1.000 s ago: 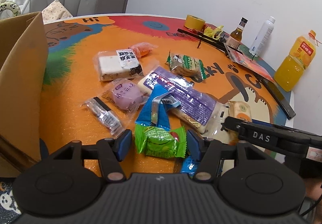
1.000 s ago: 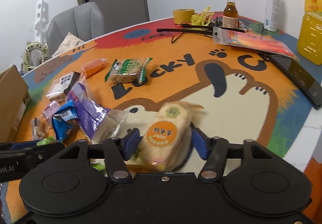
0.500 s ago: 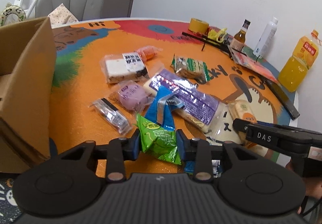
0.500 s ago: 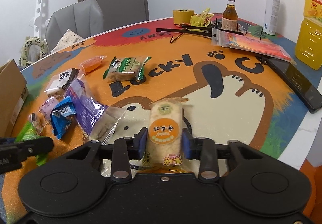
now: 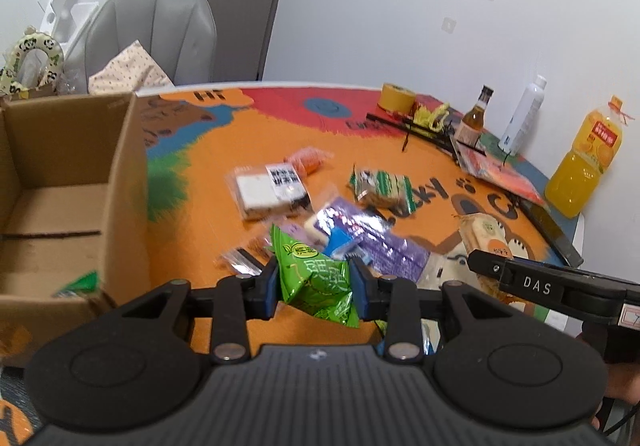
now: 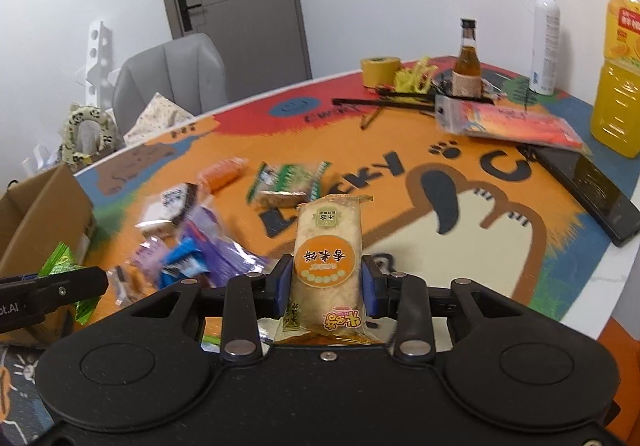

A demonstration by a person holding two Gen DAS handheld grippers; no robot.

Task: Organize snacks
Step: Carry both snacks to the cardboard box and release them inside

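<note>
My left gripper (image 5: 316, 286) is shut on a green snack packet (image 5: 316, 282) and holds it above the table, right of an open cardboard box (image 5: 60, 197). My right gripper (image 6: 326, 286) is shut on a pale rice cracker packet with an orange label (image 6: 326, 258), lifted off the table; it also shows in the left wrist view (image 5: 486, 234). Several snacks lie on the orange mat: a purple packet (image 5: 376, 242), a blue packet (image 6: 182, 262), a white and black packet (image 5: 268, 191), a green striped packet (image 5: 382, 187) and an orange one (image 5: 306, 159).
A green packet (image 5: 80, 284) lies in the box. At the back right stand a tape roll (image 5: 394, 97), a small brown bottle (image 5: 474, 117), a white bottle (image 5: 524, 117) and an orange juice bottle (image 5: 586, 161). A black phone (image 6: 588, 193) lies near the right edge. A grey chair (image 5: 152, 41) is behind.
Both grippers shut on their packets and lifted them off the table. The left one has moved left toward the box, so the box interior now shows.
</note>
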